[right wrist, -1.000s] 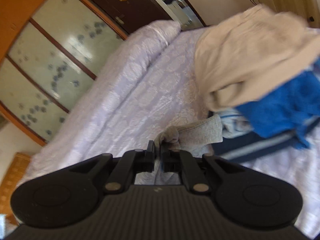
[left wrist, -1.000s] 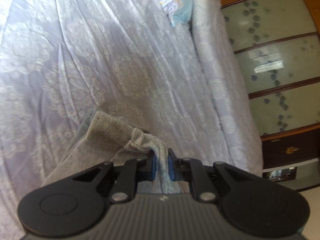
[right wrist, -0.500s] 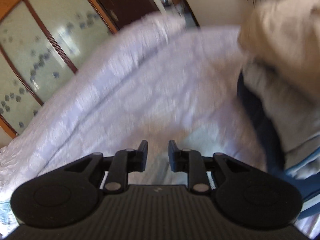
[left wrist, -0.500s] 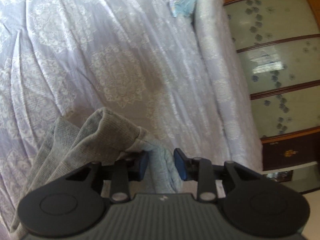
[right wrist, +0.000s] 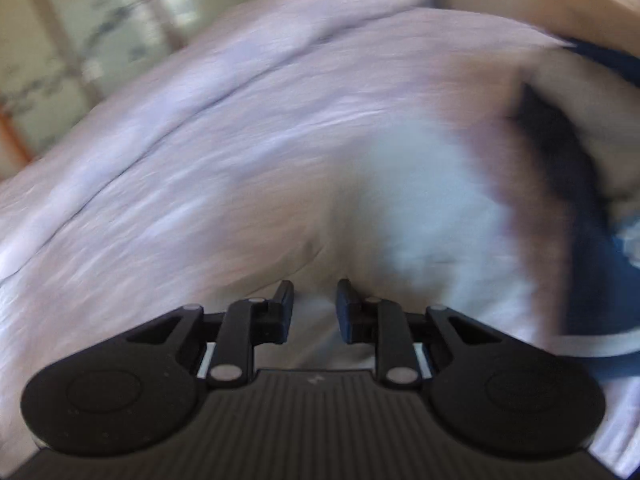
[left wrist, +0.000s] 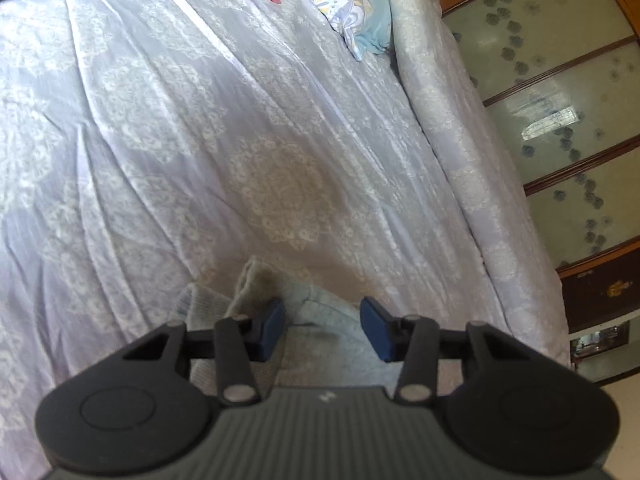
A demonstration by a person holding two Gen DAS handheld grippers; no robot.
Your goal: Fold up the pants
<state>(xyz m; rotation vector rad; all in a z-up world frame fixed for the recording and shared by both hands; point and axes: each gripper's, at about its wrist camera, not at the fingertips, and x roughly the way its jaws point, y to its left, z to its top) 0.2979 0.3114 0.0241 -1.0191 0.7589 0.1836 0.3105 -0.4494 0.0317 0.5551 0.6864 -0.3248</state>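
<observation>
Left hand-held gripper has just been opening, and its blue pads now stand clear of the grey pants bunched between them on the bed, probably letting a fold settle. Right hand-held gripper has been narrowing, a small gap left with nothing in it. Only its blurry view shows the clothes pile; only the left shows the pillow.

Open bedspread ahead and left, pillows at far end, wardrobe flanking right
</observation>
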